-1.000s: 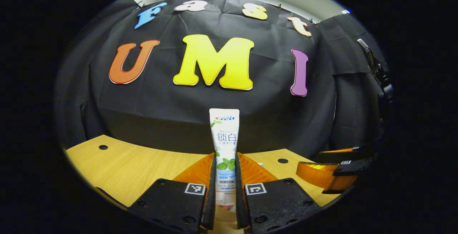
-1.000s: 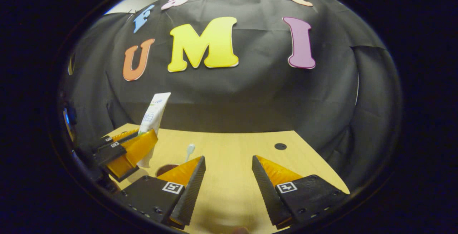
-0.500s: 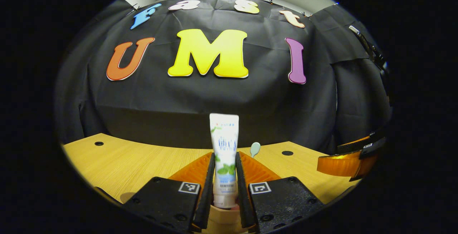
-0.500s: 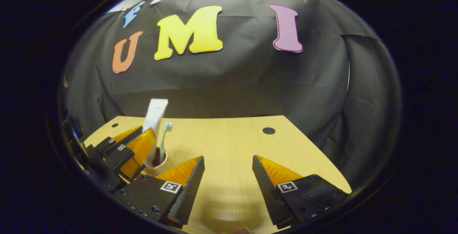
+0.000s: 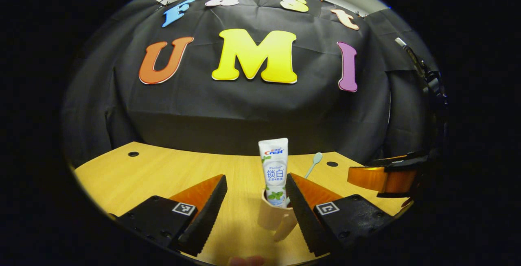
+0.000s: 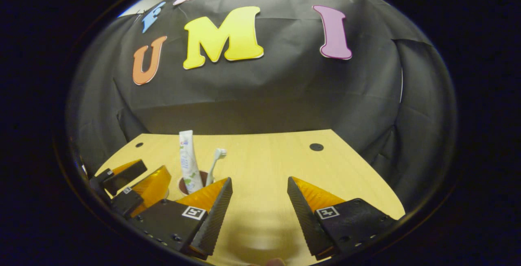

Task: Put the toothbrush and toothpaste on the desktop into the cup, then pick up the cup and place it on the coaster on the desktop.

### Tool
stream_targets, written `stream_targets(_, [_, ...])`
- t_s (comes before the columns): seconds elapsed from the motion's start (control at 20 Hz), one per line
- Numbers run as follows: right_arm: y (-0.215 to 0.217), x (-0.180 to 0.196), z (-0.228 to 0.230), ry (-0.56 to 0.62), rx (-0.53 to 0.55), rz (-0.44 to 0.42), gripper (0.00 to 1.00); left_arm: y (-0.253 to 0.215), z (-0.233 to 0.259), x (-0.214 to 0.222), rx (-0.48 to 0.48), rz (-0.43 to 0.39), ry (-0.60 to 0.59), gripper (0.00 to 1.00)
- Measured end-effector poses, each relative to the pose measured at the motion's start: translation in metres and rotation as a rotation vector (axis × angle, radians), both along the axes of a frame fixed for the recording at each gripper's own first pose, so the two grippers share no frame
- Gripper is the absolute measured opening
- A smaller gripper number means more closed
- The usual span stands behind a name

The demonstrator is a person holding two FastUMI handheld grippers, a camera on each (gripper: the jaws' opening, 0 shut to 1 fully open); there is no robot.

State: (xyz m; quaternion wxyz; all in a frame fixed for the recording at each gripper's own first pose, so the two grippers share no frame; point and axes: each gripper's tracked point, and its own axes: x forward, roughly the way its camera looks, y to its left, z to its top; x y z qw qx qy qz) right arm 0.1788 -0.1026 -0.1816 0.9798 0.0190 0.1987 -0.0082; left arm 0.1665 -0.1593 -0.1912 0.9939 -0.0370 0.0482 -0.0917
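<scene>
toothpaste (image 5: pixel 273 172) stands upright in the cup (image 5: pixel 272 216), toothbrush (image 5: pixel 312 166) leaning beside it; cup sits on the surface (image 5: pixel 163 172). left tongs (image 5: pixel 254 209) spread wide, holding nothing, cup between the fingers nearer one side. right tongs (image 6: pixel 259 209) also wide open and empty over bare wood. coaster not located. judgement: loading done, step in hand is the cup grasp. centre the cup body between the fingers, clear of the handle, close low and lift level so the contents don't tip.
</scene>
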Motion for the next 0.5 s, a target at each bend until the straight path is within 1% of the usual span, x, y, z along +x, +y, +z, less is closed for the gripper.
stream_targets(0.15, [0.034, -0.006, 0.000, 0.096, 0.019, -0.001, 0.86, 0.037, 0.014, -0.020, -0.008, 0.058, 0.060, 0.93])
stream_targets(0.2, [0.045, -0.008, 0.000, 0.127, 0.027, -0.006, 0.88, 0.049, 0.020, -0.026, -0.012, 0.077, 0.072, 0.93])
stream_targets(0.25, [0.055, -0.008, -0.001, 0.149, 0.031, -0.008, 0.89, 0.062, 0.027, -0.031, -0.011, 0.092, 0.080, 0.93])
stream_targets(0.35, [0.073, -0.010, -0.005, 0.198, 0.029, -0.016, 0.90, 0.085, 0.040, -0.040, 0.008, 0.112, 0.100, 0.93])
stream_targets(0.4, [0.080, -0.011, -0.010, 0.234, 0.028, -0.021, 0.90, 0.095, 0.048, -0.044, 0.020, 0.115, 0.107, 1.00])
stream_targets(0.45, [0.087, -0.012, -0.014, 0.267, 0.032, -0.031, 0.89, 0.105, 0.059, -0.050, 0.025, 0.115, 0.104, 0.93])
stream_targets(0.5, [0.092, -0.011, -0.018, 0.303, 0.037, -0.044, 0.90, 0.114, 0.069, -0.056, 0.023, 0.113, 0.100, 0.93])
